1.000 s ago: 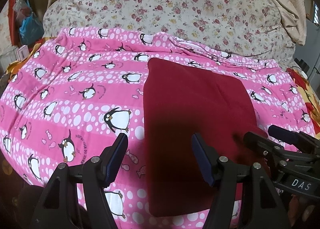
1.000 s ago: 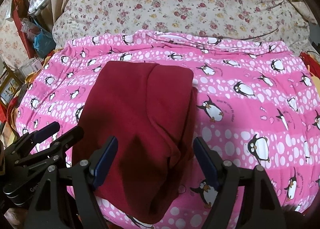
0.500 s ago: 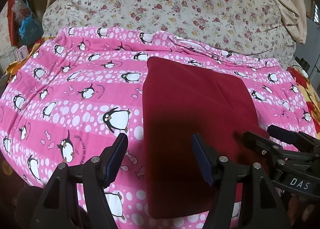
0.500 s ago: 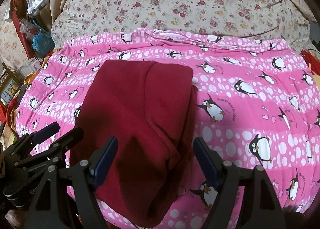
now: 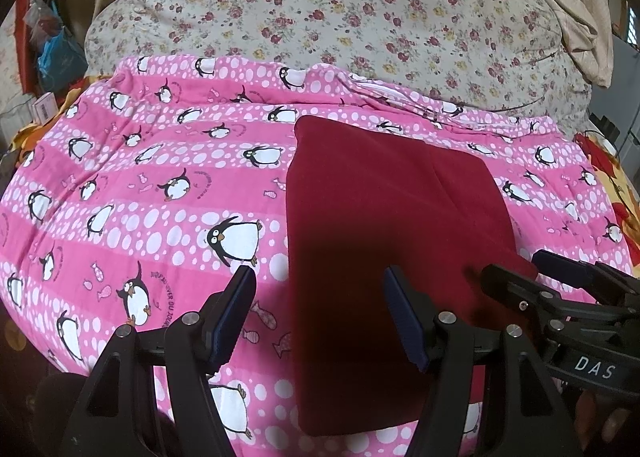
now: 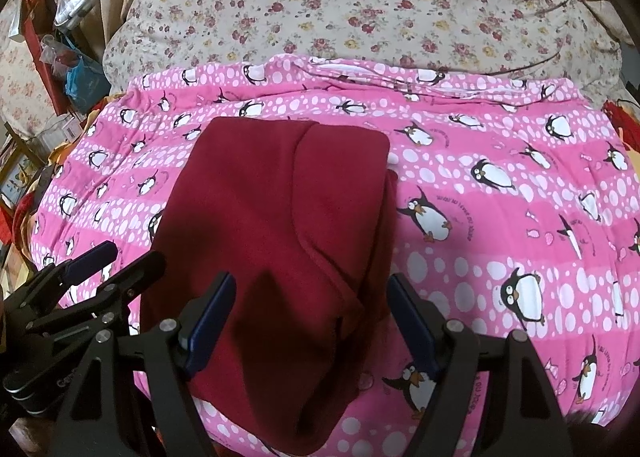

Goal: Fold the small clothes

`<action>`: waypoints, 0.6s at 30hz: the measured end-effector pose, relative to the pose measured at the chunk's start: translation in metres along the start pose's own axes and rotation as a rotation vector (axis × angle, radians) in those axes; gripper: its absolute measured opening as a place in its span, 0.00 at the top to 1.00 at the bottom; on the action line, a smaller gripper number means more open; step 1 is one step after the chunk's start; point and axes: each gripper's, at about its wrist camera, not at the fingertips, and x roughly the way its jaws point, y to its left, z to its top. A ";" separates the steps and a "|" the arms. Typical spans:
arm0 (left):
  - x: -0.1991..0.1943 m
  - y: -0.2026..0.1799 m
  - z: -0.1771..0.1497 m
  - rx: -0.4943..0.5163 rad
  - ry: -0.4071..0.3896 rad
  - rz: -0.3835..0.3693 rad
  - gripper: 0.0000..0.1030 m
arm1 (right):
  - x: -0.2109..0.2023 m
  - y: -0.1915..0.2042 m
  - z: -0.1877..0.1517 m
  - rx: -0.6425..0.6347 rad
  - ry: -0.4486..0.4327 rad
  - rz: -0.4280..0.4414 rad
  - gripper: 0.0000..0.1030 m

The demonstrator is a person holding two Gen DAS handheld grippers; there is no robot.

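A folded dark-red fleece garment (image 5: 384, 225) lies flat on the pink penguin-print blanket (image 5: 152, 193). Left gripper (image 5: 320, 317) and right gripper (image 6: 312, 321) hover over its near edge, fingers spread, grasping nothing.

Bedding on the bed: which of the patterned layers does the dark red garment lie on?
The pink penguin blanket. The red garment rests wholly on it; the flowered quilt lies farther back, untouched.

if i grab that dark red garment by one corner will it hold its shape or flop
The dark red garment will probably flop: it is soft cloth lying in folded layers, so lifting one corner would likely undo them. It looks thick and fleecy, so it may drag on the pink penguin blanket rather than slide.
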 end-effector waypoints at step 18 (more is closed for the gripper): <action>-0.002 0.004 0.003 -0.014 -0.003 -0.017 0.55 | 0.002 0.003 0.001 -0.005 0.011 0.004 0.21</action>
